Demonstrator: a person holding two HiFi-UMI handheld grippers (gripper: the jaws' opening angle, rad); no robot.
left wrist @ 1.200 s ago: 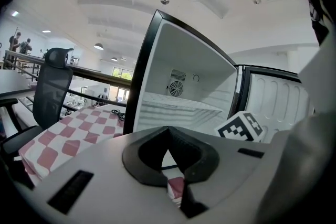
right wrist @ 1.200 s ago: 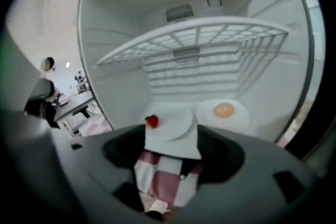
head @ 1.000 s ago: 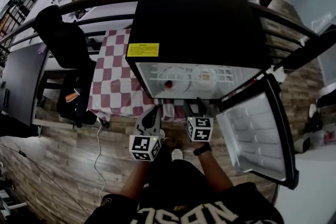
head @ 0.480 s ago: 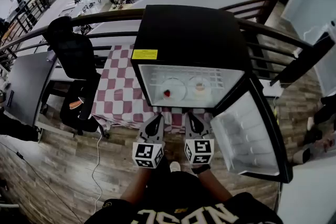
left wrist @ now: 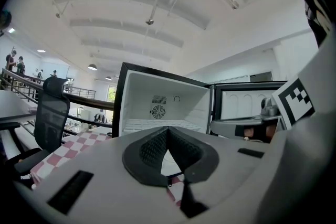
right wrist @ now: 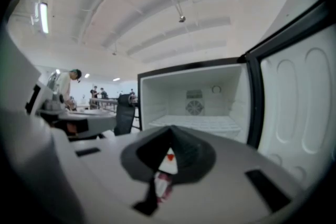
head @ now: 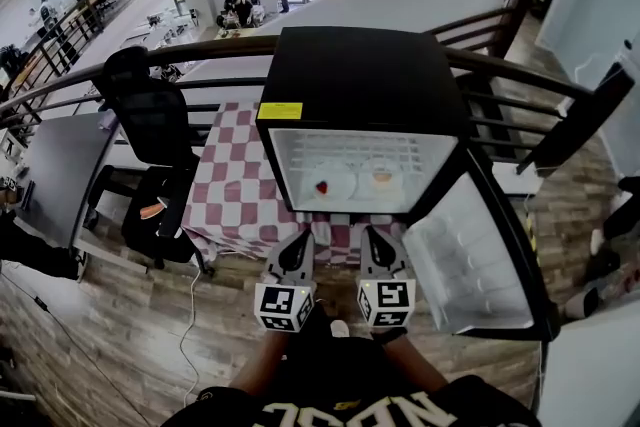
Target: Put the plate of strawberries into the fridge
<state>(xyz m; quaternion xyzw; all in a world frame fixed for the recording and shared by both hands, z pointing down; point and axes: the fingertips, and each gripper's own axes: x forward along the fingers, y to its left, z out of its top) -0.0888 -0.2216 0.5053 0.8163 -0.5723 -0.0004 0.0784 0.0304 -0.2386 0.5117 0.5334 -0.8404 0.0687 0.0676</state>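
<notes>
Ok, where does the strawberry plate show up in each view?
Head view: strawberry plate inside the open fridge, left of a second plate.
Left gripper view: not identifiable.
Right gripper view: the plate is a red-and-white sliver, low centre.
Shared landmark: the open fridge.

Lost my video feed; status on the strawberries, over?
Left tool and right tool shut, empty, outside fridge; right just closed. Plate of strawberries inside fridge. Door open, nothing blocking.
</notes>
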